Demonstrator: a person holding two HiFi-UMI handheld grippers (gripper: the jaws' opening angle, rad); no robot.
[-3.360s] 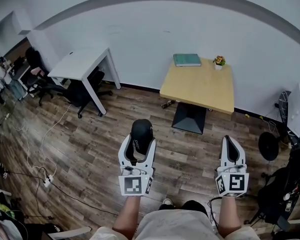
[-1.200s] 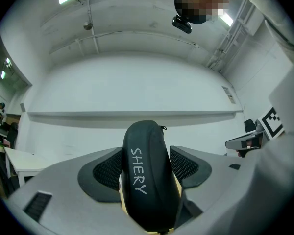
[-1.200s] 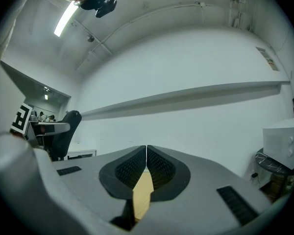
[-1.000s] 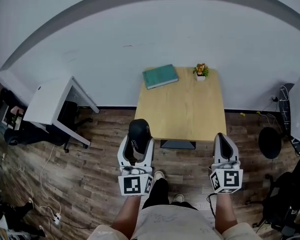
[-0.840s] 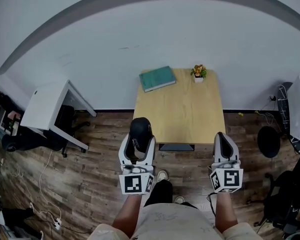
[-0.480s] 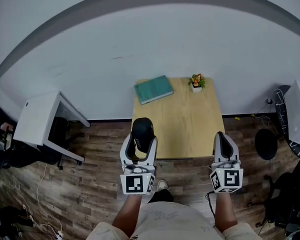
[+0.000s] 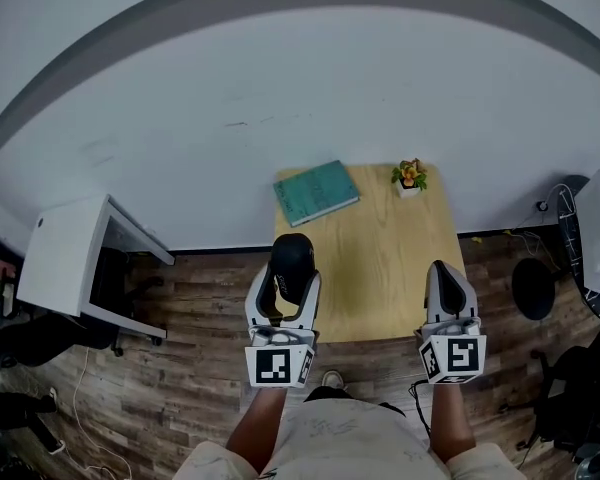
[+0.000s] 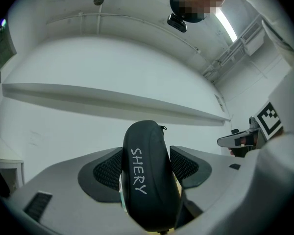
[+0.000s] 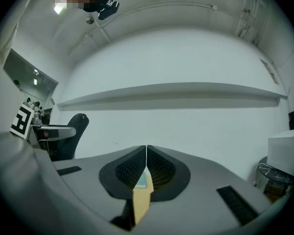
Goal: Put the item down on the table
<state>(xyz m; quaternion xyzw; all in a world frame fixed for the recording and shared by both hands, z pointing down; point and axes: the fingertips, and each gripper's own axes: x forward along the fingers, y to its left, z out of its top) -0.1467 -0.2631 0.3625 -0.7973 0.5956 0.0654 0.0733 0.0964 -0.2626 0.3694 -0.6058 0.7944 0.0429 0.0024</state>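
A black zipped case (image 7: 292, 261) with "SHERY" written on it sits between the jaws of my left gripper (image 7: 288, 273), which is shut on it; in the left gripper view the case (image 8: 148, 173) fills the gap between the pads. The left gripper hangs over the near left edge of a light wooden table (image 7: 390, 278). My right gripper (image 7: 450, 288) is shut with nothing in it, over the table's near right corner; its pads (image 9: 146, 166) meet in the right gripper view.
A teal book (image 7: 316, 192) lies at the table's far left corner and a small potted plant (image 7: 410, 177) at the far right. A white desk (image 7: 65, 258) stands to the left. A white wall rises behind the table. Dark chairs (image 7: 538, 290) stand at the right.
The person has walked up to the wooden table, which has drawn closer under both grippers. The left gripper still holds the black case; the right stays shut.
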